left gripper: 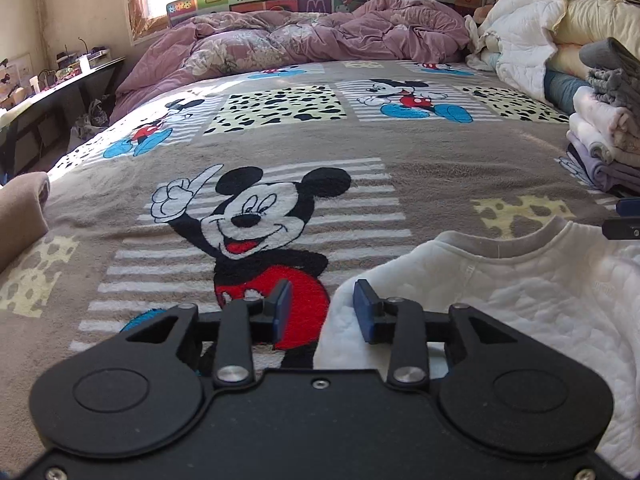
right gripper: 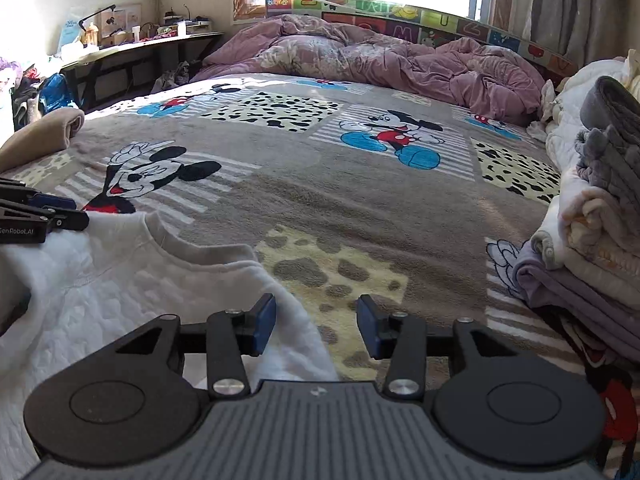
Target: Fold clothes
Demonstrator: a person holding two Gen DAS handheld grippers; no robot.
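A white quilted sweatshirt (left gripper: 520,300) lies flat on the Mickey Mouse blanket (left gripper: 440,168), collar towards the headboard; it also shows in the right wrist view (right gripper: 120,280). My left gripper (left gripper: 323,312) is open and empty, straddling the sweatshirt's left shoulder edge. My right gripper (right gripper: 316,326) is open and empty, over the garment's right shoulder edge. The left gripper's tip shows at the left of the right wrist view (right gripper: 60,210), the right gripper's at the right of the left wrist view (left gripper: 624,220).
A stack of folded clothes (right gripper: 592,232) stands on the bed's right side. A crumpled purple duvet (left gripper: 300,40) lies at the head. A beige garment (left gripper: 20,216) lies at the left edge. A cluttered desk (right gripper: 132,48) stands left of the bed.
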